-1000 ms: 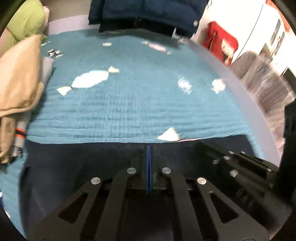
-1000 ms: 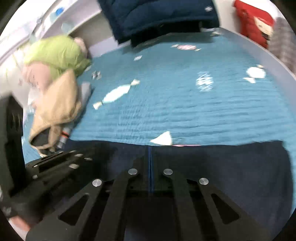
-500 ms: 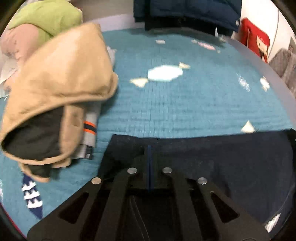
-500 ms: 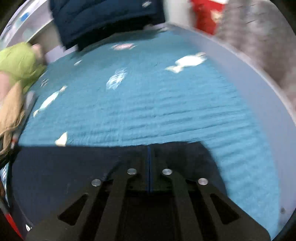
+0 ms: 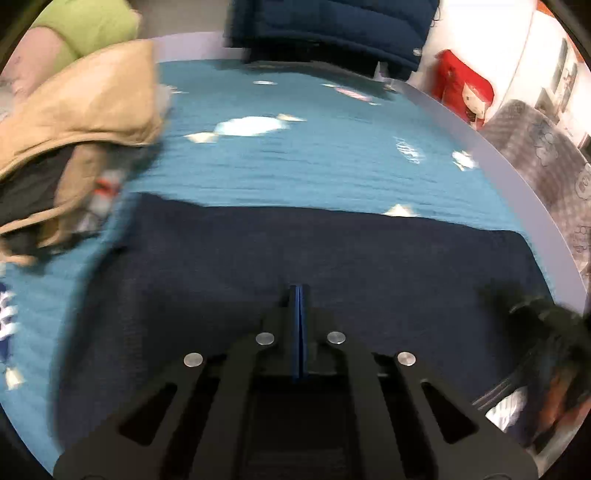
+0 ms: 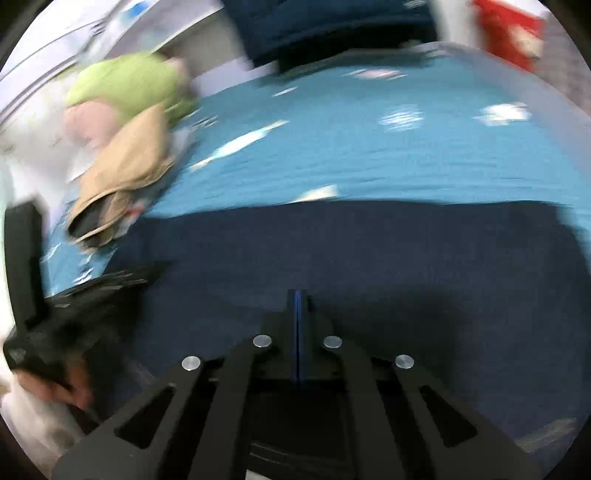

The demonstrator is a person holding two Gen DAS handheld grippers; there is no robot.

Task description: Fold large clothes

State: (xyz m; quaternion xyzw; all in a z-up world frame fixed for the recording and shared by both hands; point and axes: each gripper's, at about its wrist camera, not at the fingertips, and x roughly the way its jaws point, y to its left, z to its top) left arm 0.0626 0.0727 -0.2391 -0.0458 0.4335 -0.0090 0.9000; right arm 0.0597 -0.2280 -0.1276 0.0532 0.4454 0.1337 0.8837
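Left wrist view looks over a dark navy garment [image 5: 332, 251] spread flat across a teal blanket [image 5: 314, 166] with white candy-shaped prints. The left gripper [image 5: 297, 295] has its two blue-edged fingers pressed together, low over the cloth; whether any fabric is caught between them I cannot tell. Off to its left lies a heap of clothes topped by a tan hooded jacket [image 5: 85, 110], with something lime green [image 5: 88, 26] behind it. A navy quilted coat [image 5: 325, 26] hangs at the far end, and a red bag [image 5: 463, 88] sits off the blanket's right edge.

From the right wrist, blurred, the right gripper [image 6: 297, 299] is likewise closed tight above the same garment [image 6: 369, 251], the tan jacket [image 6: 129, 166] well to its left, touching the garment's corner
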